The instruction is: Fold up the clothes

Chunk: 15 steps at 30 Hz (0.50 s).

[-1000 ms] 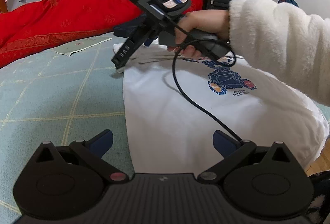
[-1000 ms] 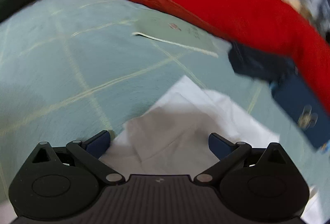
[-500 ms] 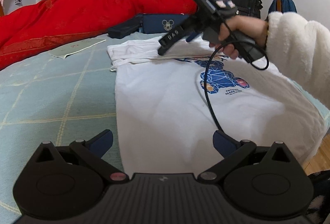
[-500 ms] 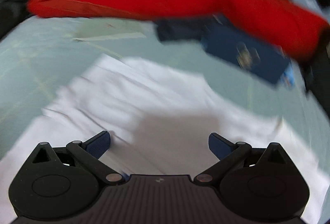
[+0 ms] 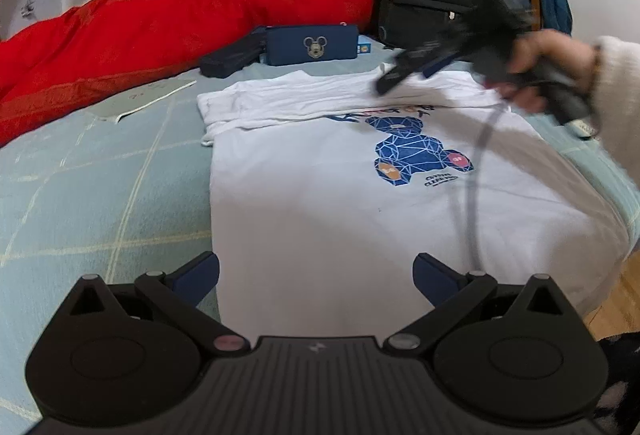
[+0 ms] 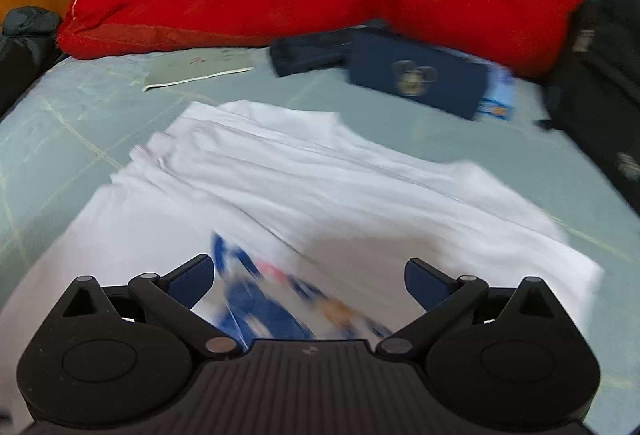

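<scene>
Navy pouch [image 5: 312, 45] beyond white T-shirt [image 5: 320, 203]

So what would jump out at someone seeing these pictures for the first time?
Probably the white T-shirt with a blue bear print, spread flat on the pale green bed in the middle, its top part folded over. Behind it a bright red quilt runs along the far side. At right, a hand holds the right gripper just above the shirt's folded top, blurred by motion.
</scene>
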Available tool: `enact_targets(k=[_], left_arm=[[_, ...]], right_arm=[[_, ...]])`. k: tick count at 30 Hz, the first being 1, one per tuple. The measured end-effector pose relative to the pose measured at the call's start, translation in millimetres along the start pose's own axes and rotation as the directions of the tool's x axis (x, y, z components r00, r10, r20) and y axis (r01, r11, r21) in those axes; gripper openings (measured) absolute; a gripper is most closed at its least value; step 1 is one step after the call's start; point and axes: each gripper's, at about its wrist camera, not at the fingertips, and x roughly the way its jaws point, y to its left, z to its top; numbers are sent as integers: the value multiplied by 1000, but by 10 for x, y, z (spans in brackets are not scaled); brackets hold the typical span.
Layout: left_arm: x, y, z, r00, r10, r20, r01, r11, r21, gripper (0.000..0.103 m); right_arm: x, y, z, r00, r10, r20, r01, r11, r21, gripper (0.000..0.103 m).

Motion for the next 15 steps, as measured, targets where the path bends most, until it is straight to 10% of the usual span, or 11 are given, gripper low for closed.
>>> enact_targets(k=[8, 15], left_arm=[[43, -197, 95, 999, -39, 6, 39, 999, 22, 102], [86, -373, -106, 999, -38, -20, 39, 999, 37, 102]], right_arm=[[-999, -266, -571, 998, -8, 58, 7, 1000, 11, 103], [-740, 100, -1299, 998, 45, -32, -45, 999, 6, 103]])
